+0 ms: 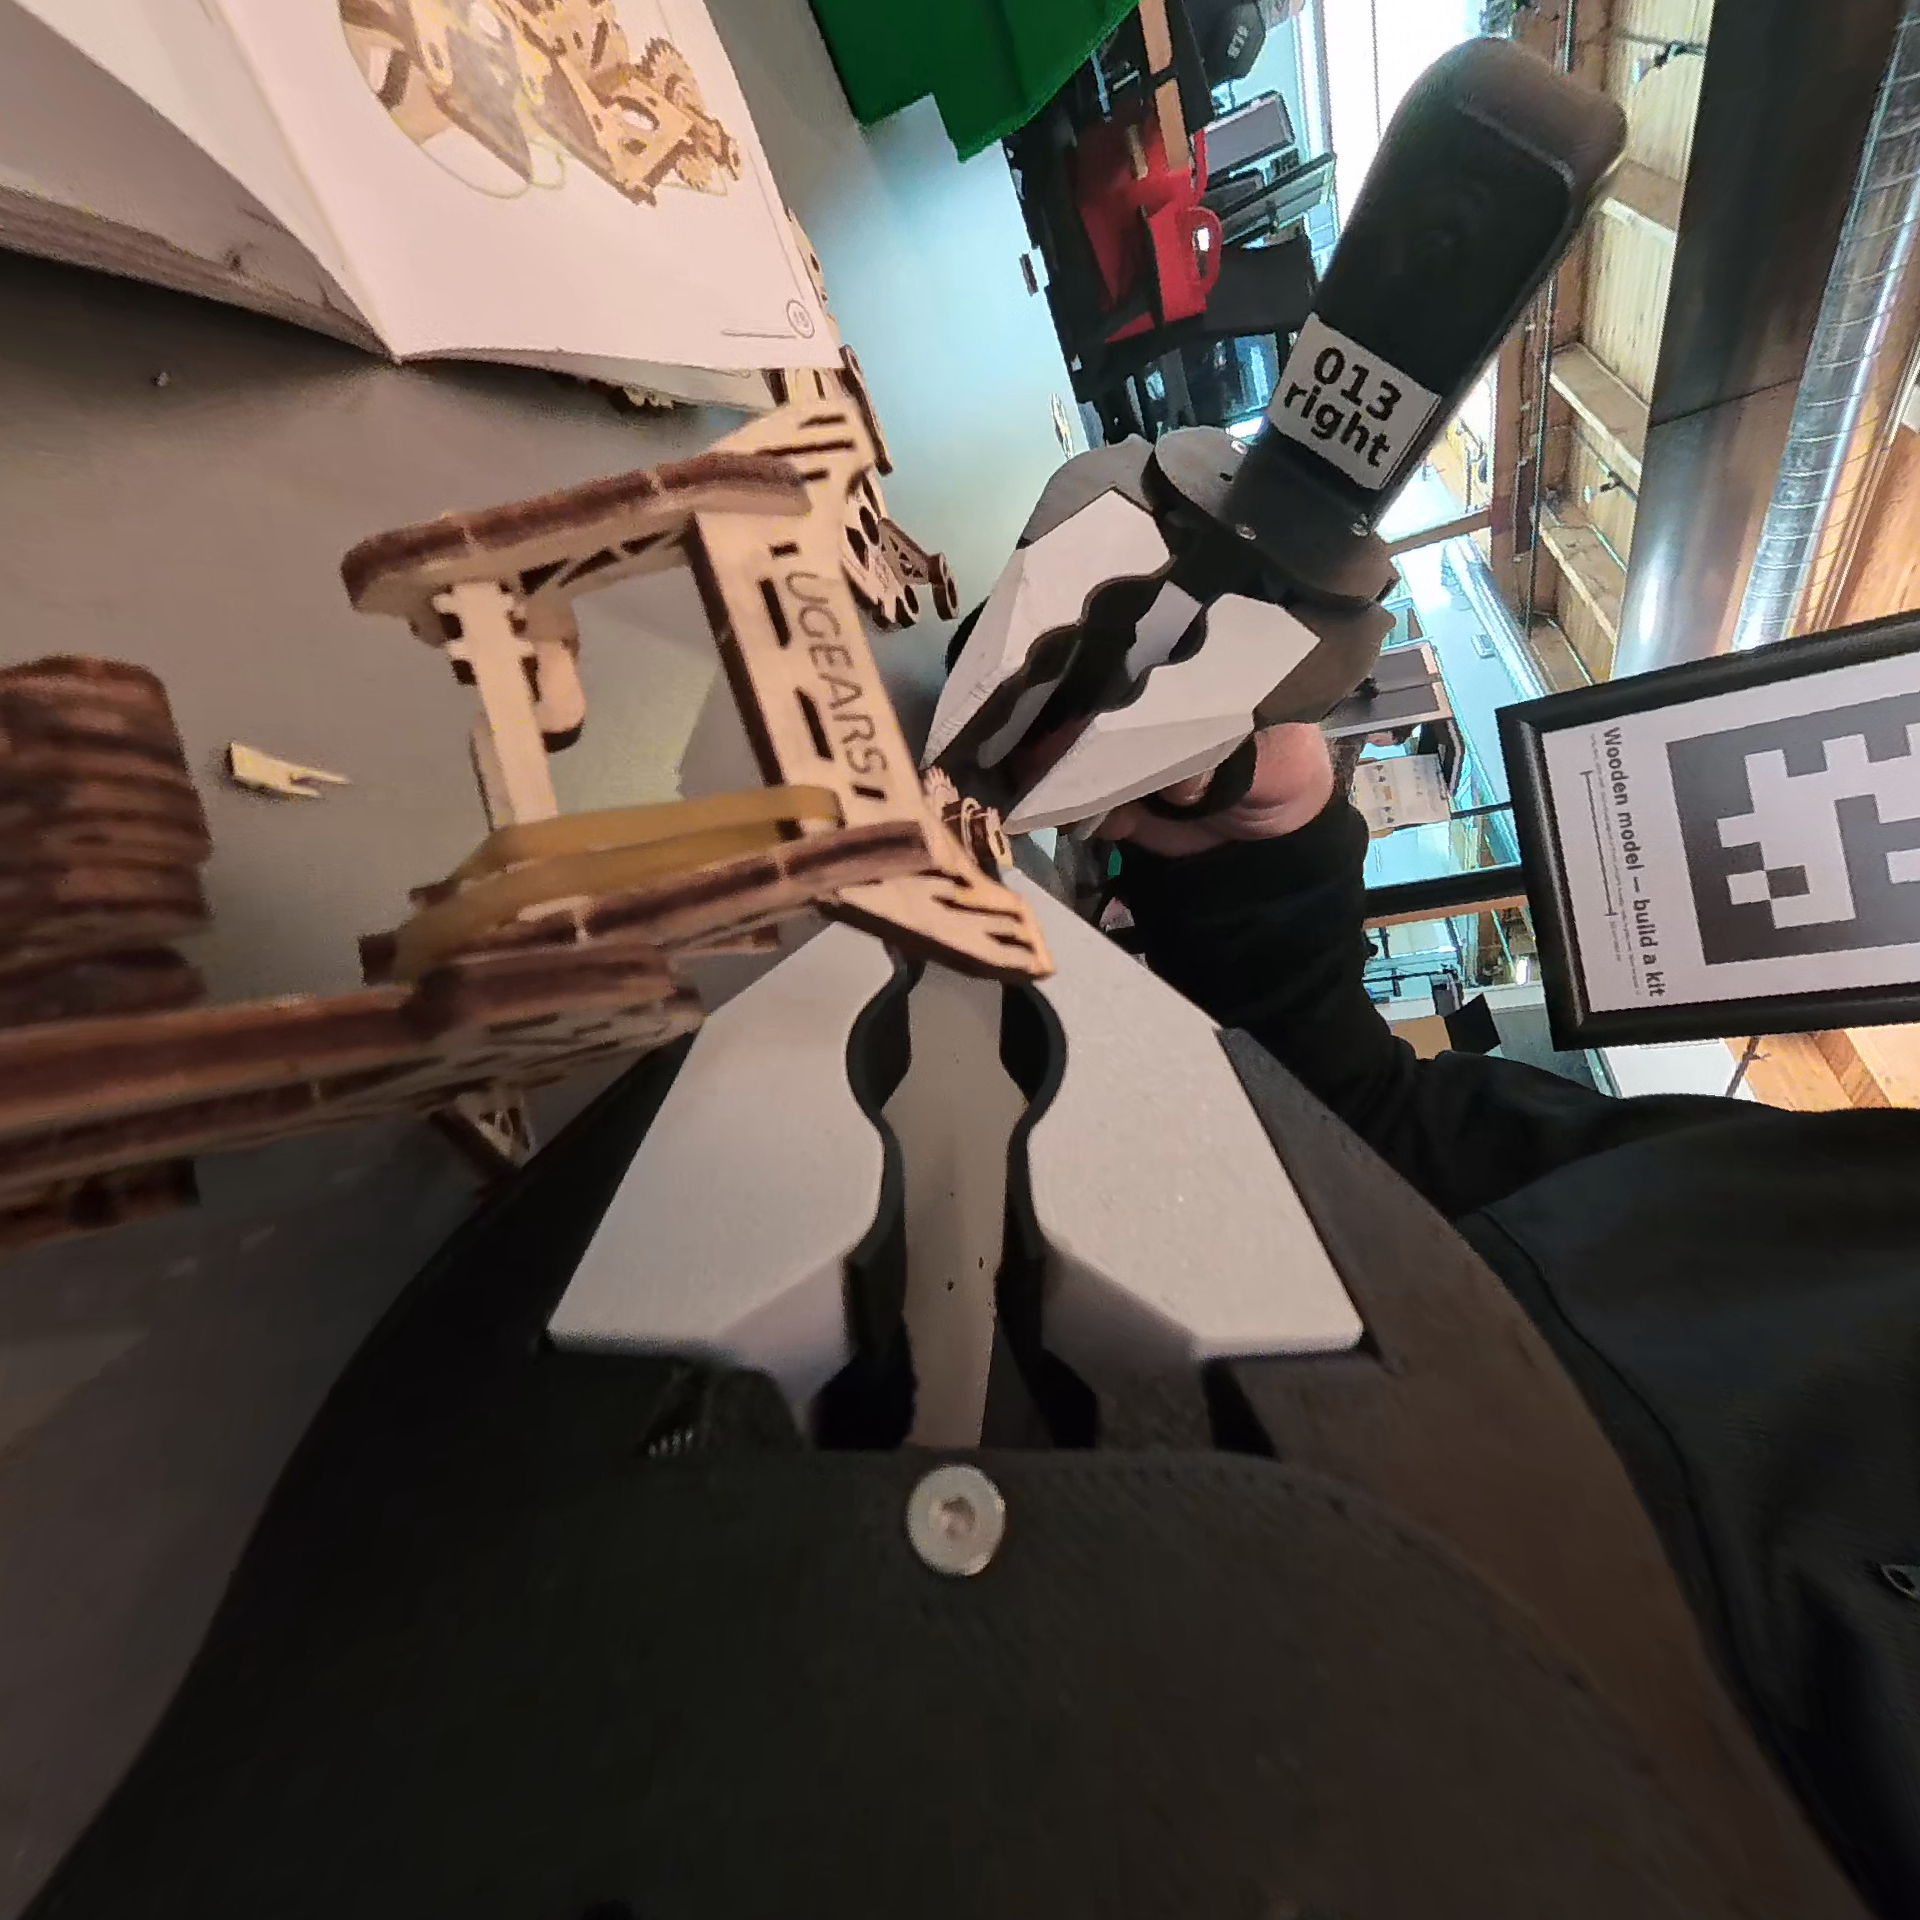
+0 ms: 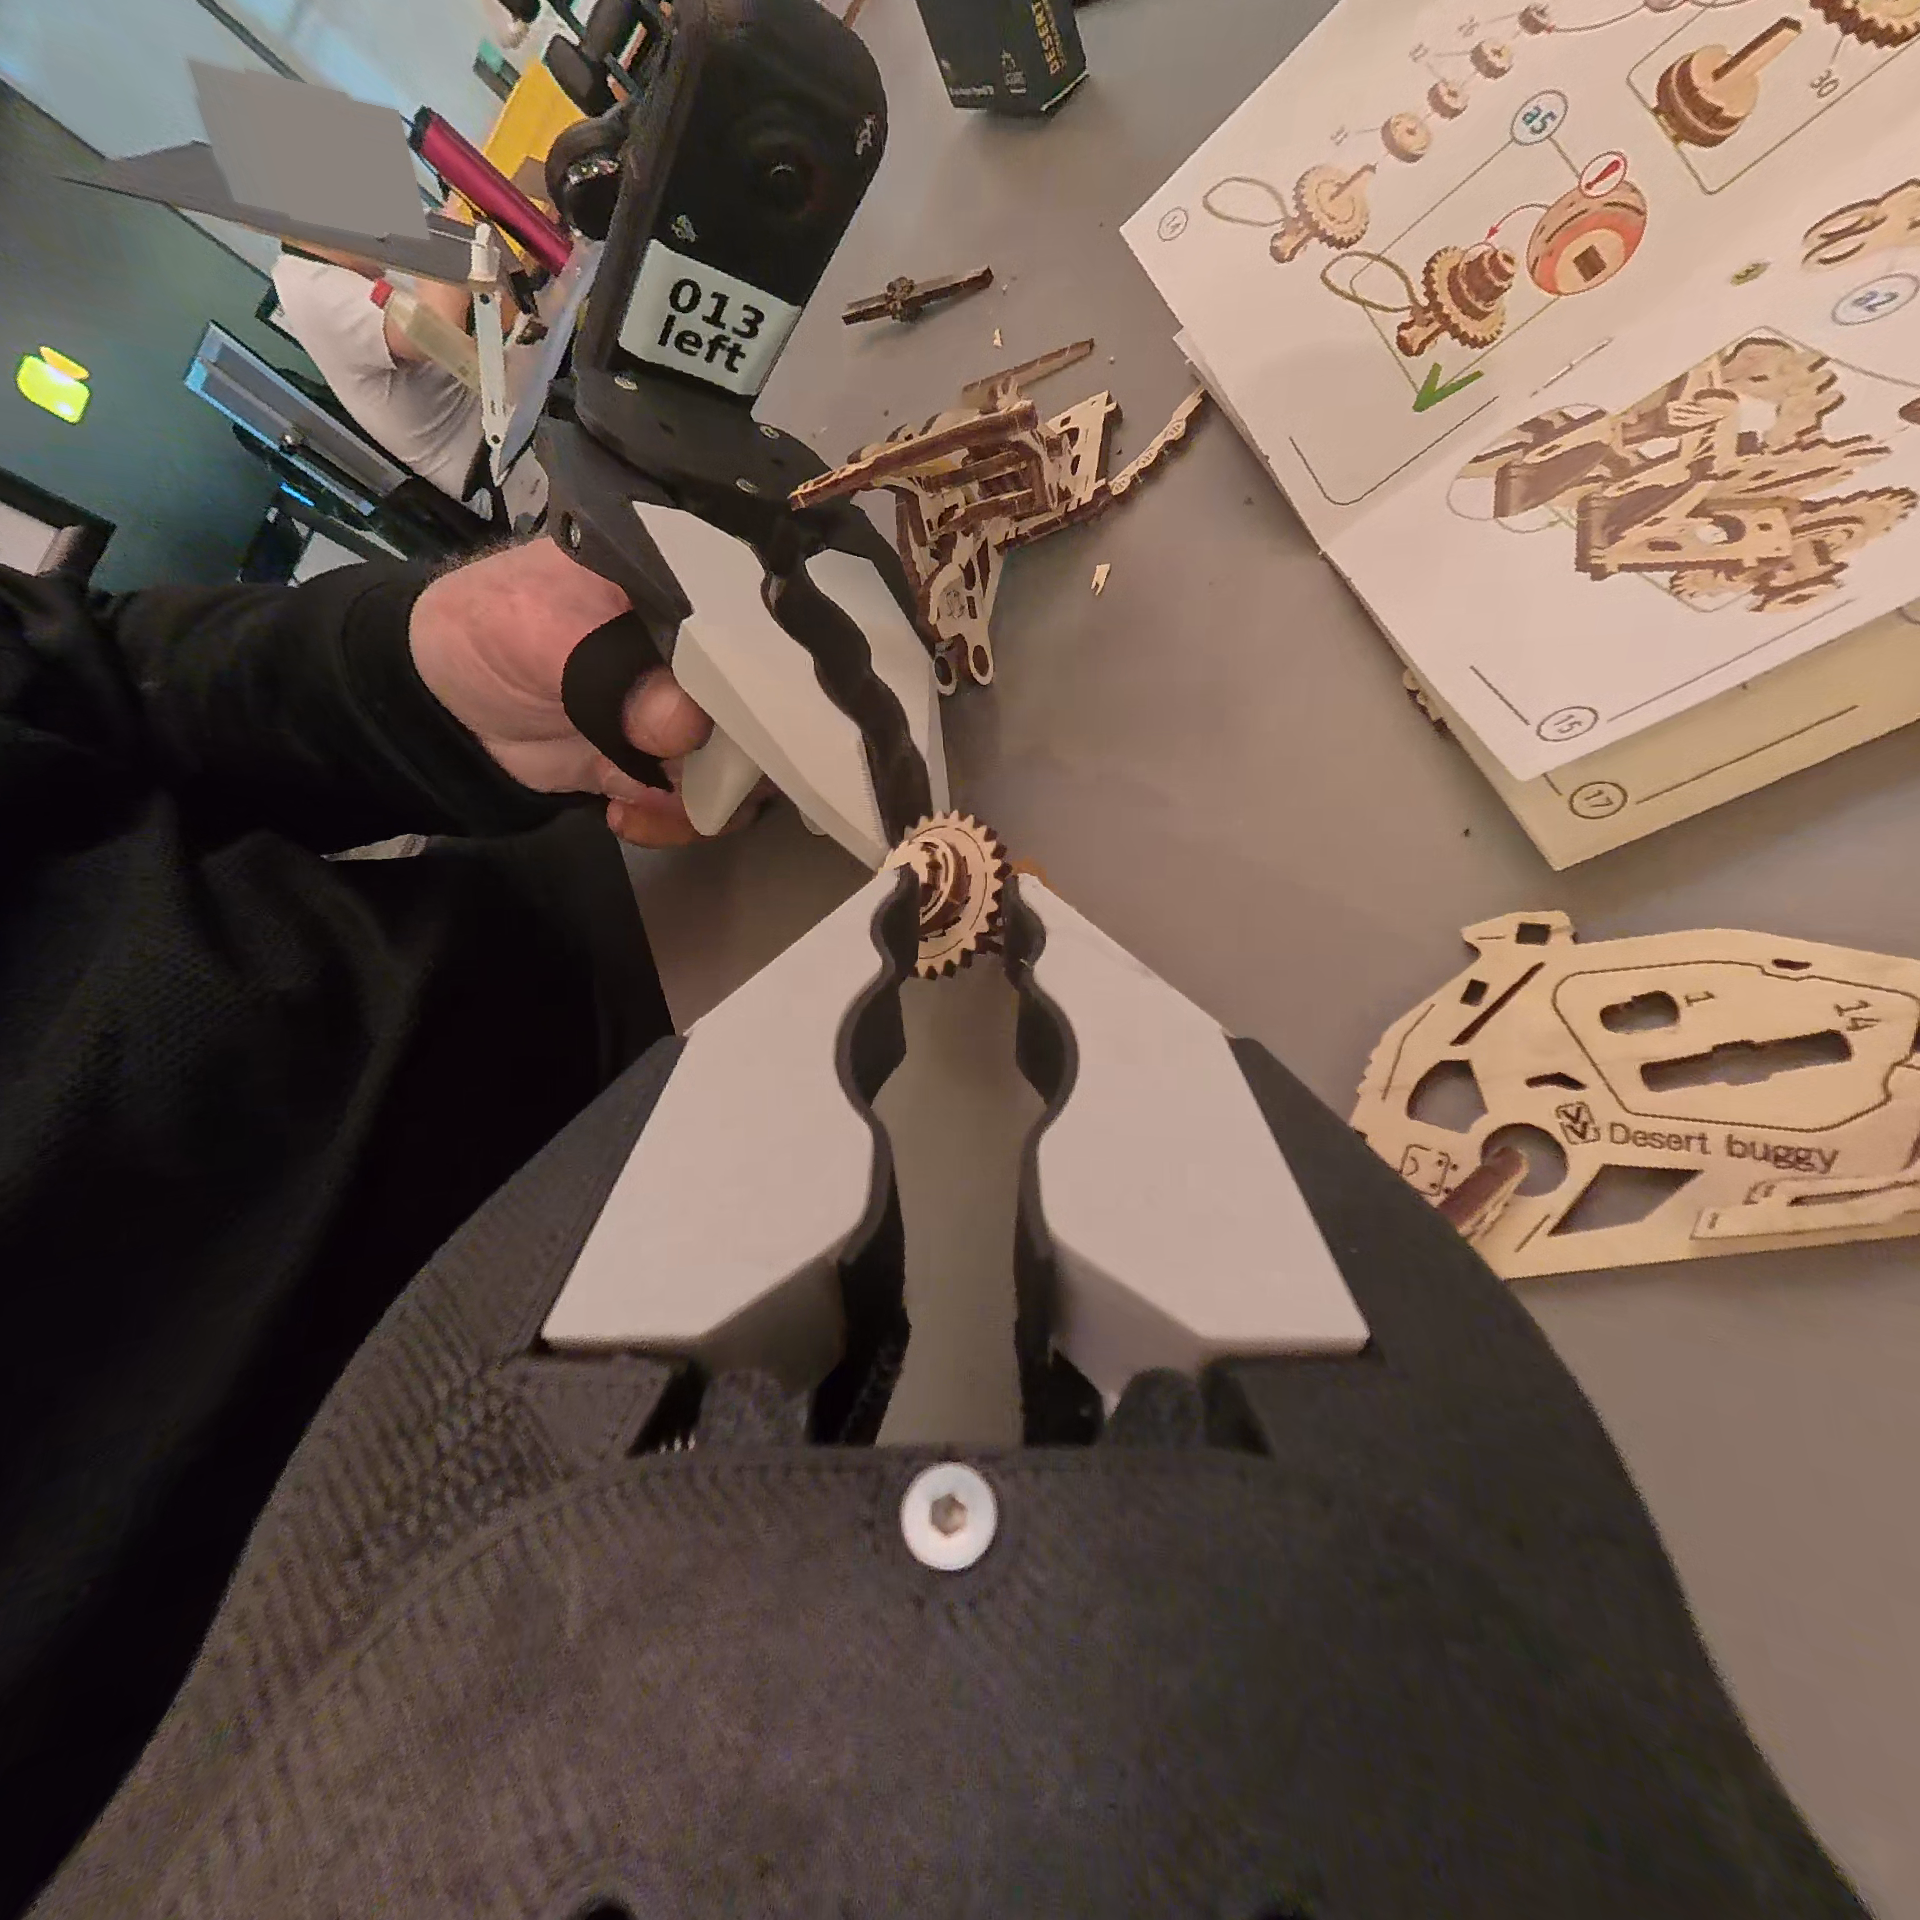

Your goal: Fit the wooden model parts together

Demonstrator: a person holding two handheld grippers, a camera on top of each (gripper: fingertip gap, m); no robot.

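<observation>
My left gripper (image 1: 958, 940) is shut on a corner of a pale wooden frame (image 1: 665, 727) with dark laser-cut edges and a yellow rubber band, and holds it tilted above the grey table. My right gripper (image 2: 951, 899) is shut on a small wooden gear (image 2: 951, 904) on a short shaft. In the left wrist view the right gripper (image 1: 971, 805) presses the gear (image 1: 971, 823) against the frame's end by the engraved plate. In the right wrist view the left gripper (image 2: 899, 826) meets the gear tip to tip, and the frame's held corner is hidden behind the gear.
An open instruction booklet (image 2: 1558, 436) lies at the far right. A cut-out wooden sheet (image 2: 1662, 1101) lies on the right. Another wooden assembly (image 2: 997, 499) lies behind the left gripper. A stack of wooden discs (image 1: 94, 831) and a framed sign (image 1: 1745, 831) stand nearby. Only a small space, under 4 cm, lies between the two pairs of fingers.
</observation>
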